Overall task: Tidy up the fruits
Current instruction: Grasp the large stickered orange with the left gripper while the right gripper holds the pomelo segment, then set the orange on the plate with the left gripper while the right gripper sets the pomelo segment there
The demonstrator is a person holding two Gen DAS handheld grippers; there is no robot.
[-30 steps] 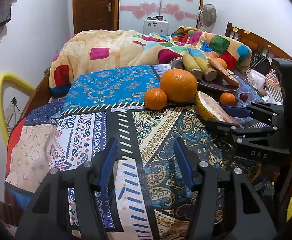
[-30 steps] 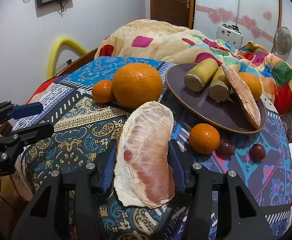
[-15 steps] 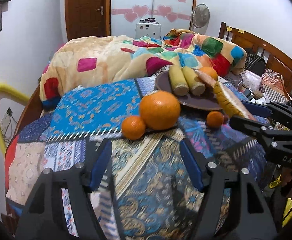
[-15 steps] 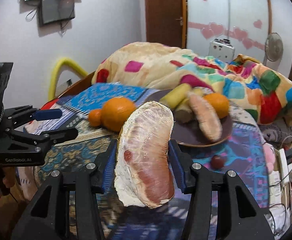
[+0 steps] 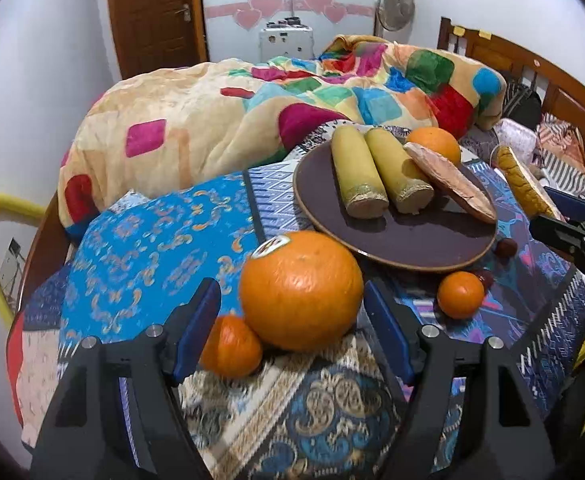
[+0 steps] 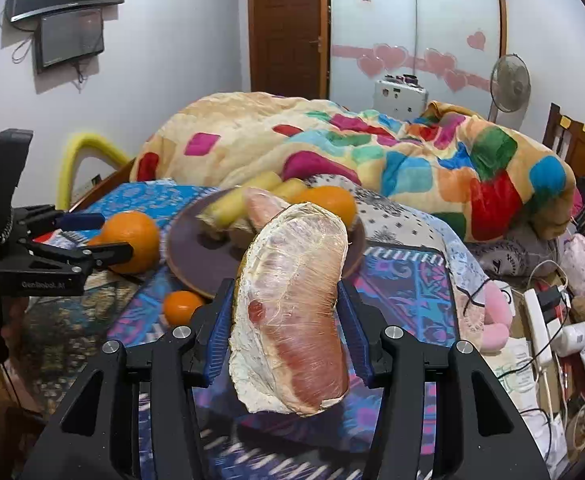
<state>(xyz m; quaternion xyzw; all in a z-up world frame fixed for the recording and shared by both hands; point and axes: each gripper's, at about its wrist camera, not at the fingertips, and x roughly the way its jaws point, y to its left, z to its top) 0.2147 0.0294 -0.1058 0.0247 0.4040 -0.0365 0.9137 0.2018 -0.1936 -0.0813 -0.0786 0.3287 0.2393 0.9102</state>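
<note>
Right gripper (image 6: pixel 288 320) pinches a wrapped pomelo wedge (image 6: pixel 292 312), held aloft short of the brown plate (image 6: pixel 200 264), likely bound there beside the other fruit. Left gripper (image 5: pixel 292 332), spread wide, brackets the large orange (image 5: pixel 300 290) on the patterned bedcover (image 5: pixel 140 248), apparently lining up a grasp.

Left gripper (image 5: pixel 292 312): black plastic frame, 2 fingers with blue pads (image 5: pixel 196 332), 4 silver screw heads visible. Right gripper (image 6: pixel 288 316): same build, black frame, blue pads (image 6: pixel 222 330), 4 silver screws. Left body, seen from right camera, carries white lettering, partly blurred
</note>
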